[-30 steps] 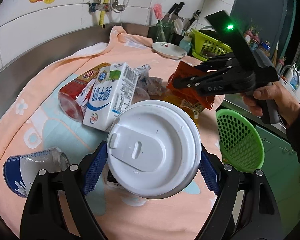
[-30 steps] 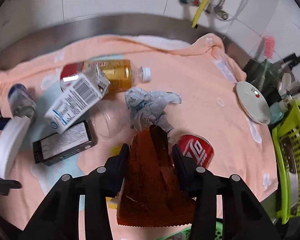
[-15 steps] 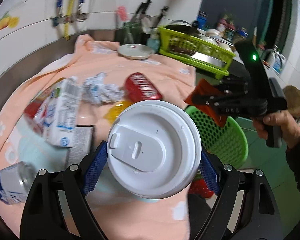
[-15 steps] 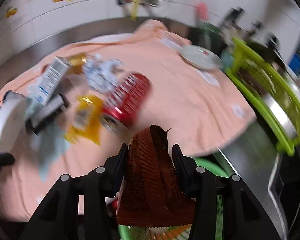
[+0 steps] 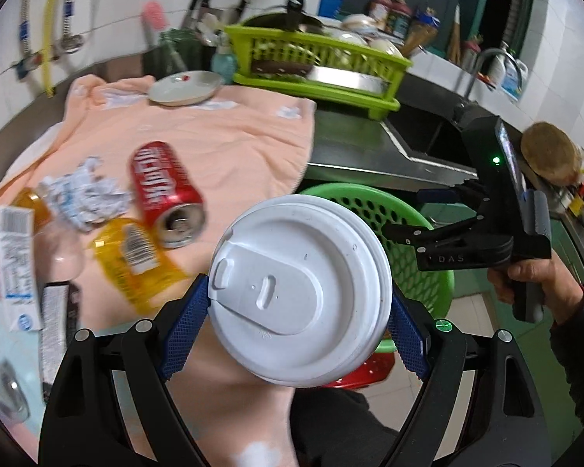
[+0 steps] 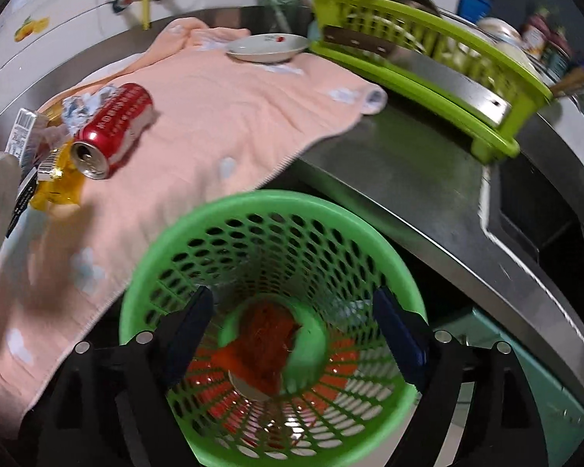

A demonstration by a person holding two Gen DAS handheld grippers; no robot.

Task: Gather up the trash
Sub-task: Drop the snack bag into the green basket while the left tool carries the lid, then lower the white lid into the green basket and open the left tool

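Note:
My left gripper [image 5: 292, 327] is shut on a white lidded cup [image 5: 299, 292], held near the towel's edge beside the green mesh basket [image 5: 428, 264]. My right gripper [image 6: 292, 330] is open and empty right over the green mesh basket [image 6: 370, 225]; it also shows in the left wrist view [image 5: 405, 214]. The orange-red wrapper [image 6: 264, 342] lies deep in the basket. On the peach towel [image 6: 222, 116] lie a red can [image 5: 163, 190], a yellow packet [image 5: 132, 257], crumpled paper [image 5: 81, 194] and a milk carton [image 5: 15, 257].
A lime dish rack [image 5: 323, 66] and a white plate [image 5: 185, 87] stand at the back. A steel counter [image 6: 428, 179] and a sink lie to the right. A clear can [image 5: 0, 393] and a dark box [image 5: 54, 330] lie at the left.
My right gripper has swung over the basket and opened; the orange-red wrapper has dropped into it. My left gripper has carried the cup toward the basket.

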